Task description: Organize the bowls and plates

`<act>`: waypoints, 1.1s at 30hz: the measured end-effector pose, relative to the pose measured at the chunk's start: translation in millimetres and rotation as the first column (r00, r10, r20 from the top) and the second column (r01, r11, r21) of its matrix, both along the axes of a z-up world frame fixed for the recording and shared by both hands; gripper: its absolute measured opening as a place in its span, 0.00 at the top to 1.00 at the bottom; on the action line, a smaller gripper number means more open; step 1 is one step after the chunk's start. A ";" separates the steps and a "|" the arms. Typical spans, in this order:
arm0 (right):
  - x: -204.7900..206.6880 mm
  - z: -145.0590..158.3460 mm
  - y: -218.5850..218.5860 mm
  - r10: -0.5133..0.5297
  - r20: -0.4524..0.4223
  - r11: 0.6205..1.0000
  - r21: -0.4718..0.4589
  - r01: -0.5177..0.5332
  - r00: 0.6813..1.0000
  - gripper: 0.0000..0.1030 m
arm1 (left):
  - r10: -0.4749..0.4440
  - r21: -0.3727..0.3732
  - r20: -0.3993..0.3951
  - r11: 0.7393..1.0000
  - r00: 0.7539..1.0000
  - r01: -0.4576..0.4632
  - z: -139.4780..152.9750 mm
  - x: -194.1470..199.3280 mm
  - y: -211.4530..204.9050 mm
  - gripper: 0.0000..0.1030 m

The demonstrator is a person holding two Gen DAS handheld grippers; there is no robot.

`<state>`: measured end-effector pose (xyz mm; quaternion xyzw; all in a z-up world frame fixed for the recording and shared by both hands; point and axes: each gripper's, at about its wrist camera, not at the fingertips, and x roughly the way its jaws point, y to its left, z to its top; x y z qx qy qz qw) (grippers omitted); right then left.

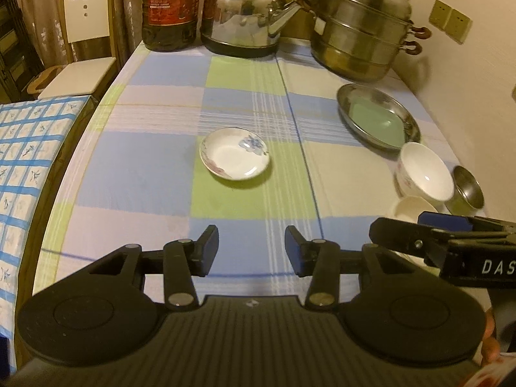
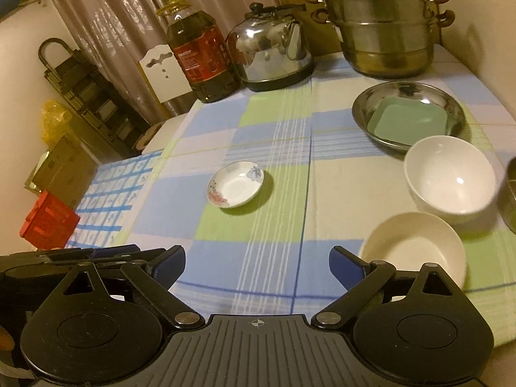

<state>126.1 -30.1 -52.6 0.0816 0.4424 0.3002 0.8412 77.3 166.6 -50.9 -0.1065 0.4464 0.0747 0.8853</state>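
Saucer sits alone mid-table, well left of the bowls and steel dish. Left gripper jaws half open, right gripper jaws wide, both empty. Approach low and pinch the saucer's near rim.

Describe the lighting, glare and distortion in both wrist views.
Left wrist view: warm yellowish indoor light; bright glare on the kettle and steamer pot; fisheye bends the table edge. Right wrist view: same amber cast, glare spot inside the white bowl, soft blur on the cream bowl, dark vignette corners.
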 end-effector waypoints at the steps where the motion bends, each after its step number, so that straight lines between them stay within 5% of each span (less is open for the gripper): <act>1: 4.7 -1.8 4.2 0.002 -0.002 1.000 -0.004 -0.002 1.000 0.07 | 0.001 -0.003 -0.005 1.000 1.000 -0.001 -1.7 5.1 5.3 0.59; 19: 91.2 -54.1 62.2 0.006 -0.081 0.999 -0.048 -0.010 0.997 0.10 | -0.039 0.005 -0.018 0.999 0.999 0.039 -46.4 89.5 67.2 0.61; 33: 129.4 -85.6 98.5 -0.003 -0.119 0.997 -0.079 -0.006 0.993 0.42 | -0.073 -0.019 -0.055 0.997 0.996 0.072 -79.7 130.1 91.9 0.67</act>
